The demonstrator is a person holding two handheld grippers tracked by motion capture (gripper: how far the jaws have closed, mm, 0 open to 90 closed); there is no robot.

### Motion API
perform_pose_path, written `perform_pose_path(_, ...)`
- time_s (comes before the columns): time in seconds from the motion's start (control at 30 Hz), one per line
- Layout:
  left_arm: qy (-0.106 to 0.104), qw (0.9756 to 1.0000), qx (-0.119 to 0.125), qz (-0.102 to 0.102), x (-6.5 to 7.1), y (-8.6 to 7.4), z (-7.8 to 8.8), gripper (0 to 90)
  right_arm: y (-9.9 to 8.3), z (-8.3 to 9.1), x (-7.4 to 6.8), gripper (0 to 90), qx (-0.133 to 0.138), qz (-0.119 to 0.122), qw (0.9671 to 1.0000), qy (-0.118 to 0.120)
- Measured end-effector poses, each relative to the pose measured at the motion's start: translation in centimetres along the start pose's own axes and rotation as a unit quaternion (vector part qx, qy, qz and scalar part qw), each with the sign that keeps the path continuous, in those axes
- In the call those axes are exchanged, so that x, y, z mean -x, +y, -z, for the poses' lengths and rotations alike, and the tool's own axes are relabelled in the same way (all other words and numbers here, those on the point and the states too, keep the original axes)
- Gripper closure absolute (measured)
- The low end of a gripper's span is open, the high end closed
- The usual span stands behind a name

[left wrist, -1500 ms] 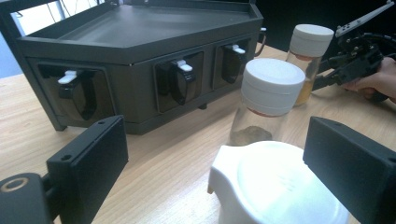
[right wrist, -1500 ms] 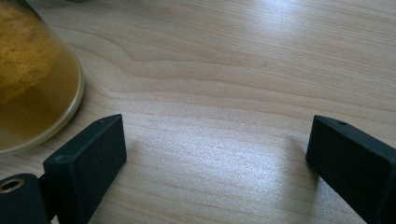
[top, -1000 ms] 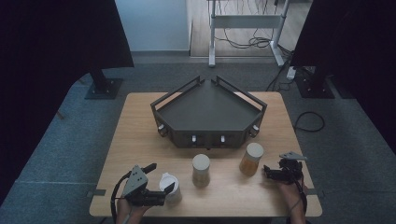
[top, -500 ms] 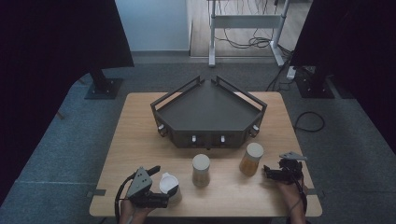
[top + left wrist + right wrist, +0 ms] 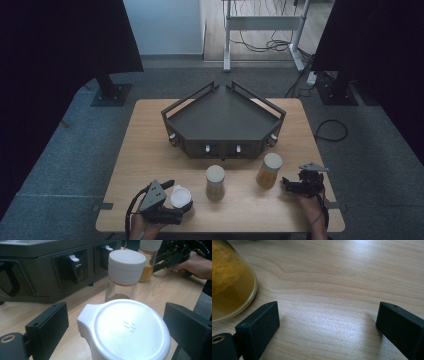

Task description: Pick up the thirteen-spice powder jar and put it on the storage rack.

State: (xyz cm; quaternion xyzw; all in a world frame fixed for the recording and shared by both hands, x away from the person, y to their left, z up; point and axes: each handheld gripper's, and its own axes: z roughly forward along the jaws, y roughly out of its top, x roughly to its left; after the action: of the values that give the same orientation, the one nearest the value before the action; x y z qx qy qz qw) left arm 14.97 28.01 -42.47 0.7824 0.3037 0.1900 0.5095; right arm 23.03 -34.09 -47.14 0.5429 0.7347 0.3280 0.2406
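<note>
One wooden table [image 5: 150, 150] carries one dark angular tray [image 5: 222, 120] and three jars, with your two grippers at the near edge. The white-lidded jar [image 5: 127, 330] stands between the fingers [image 5: 47, 325] of your left gripper [image 5: 172, 212]; a gap shows on each side, so the jaws are open around it, not pressing. Beyond those fingers stands a brown-filled jar [image 5: 215, 182], and farther off a yellow-filled jar [image 5: 269, 170]. Your right gripper [image 5: 292, 185] rests with jaws wide open on bare wood, the yellow-filled jar just outside its one finger. Since a second ago your left gripper has edged slightly toward the white-lidded jar; your right has stayed put.
</note>
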Motion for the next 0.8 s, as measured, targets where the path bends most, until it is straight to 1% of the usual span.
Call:
perform_pose_path(0.33,-0.013,0.9998,-0.012,-0.005,-0.3,-0.1,-0.6,6.7,0.0,0.0,0.0,4.3,0.000,0.000,1.0000,0.001)
perform_pose_path(0.8,-0.022,0.9993,-0.029,-0.011,-0.6,-0.3,-1.5,7.0,0.0,0.0,0.0,4.3,0.000,0.001,1.0000,0.001)
